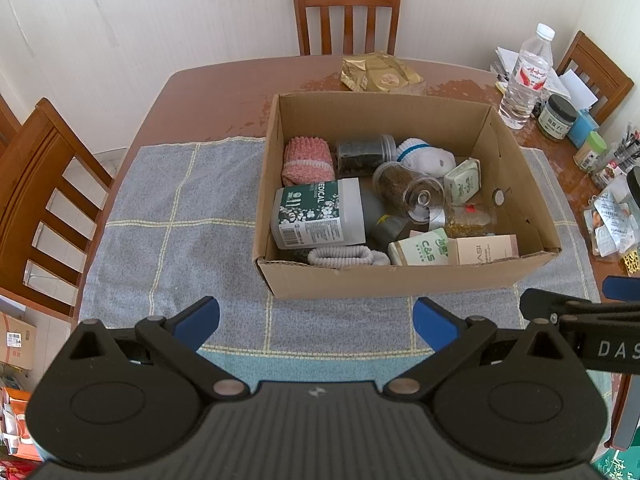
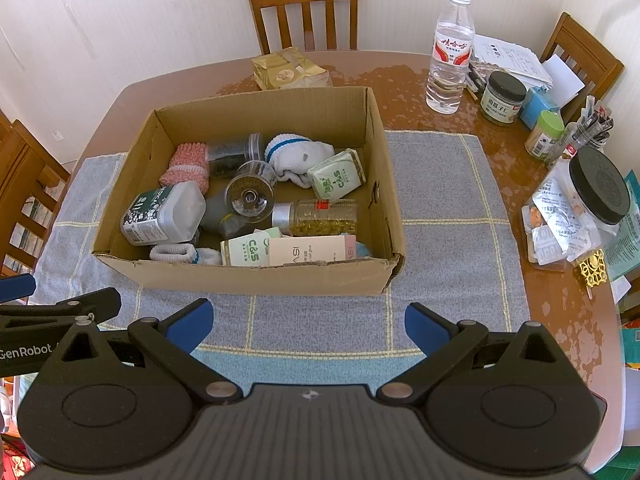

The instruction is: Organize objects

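Sitting on the grey cloth (image 2: 440,184), the cardboard box (image 1: 400,280) holds a white canister (image 1: 318,214) at left, an overturned glass (image 2: 250,196), capsule bottle (image 2: 320,218), socks (image 2: 298,156) and cartons (image 2: 308,250). Left gripper (image 1: 316,324) and right gripper (image 2: 308,322) hover near it, both spread, empty.

Box (image 2: 248,276) on a cloth (image 2: 440,208) on the surface (image 2: 404,84), canister (image 2: 164,216), glass (image 2: 250,196) and cartons (image 2: 308,250) inside, pouch (image 2: 288,68) behind, water bottle (image 2: 450,48) and jars (image 2: 502,98) to its right.
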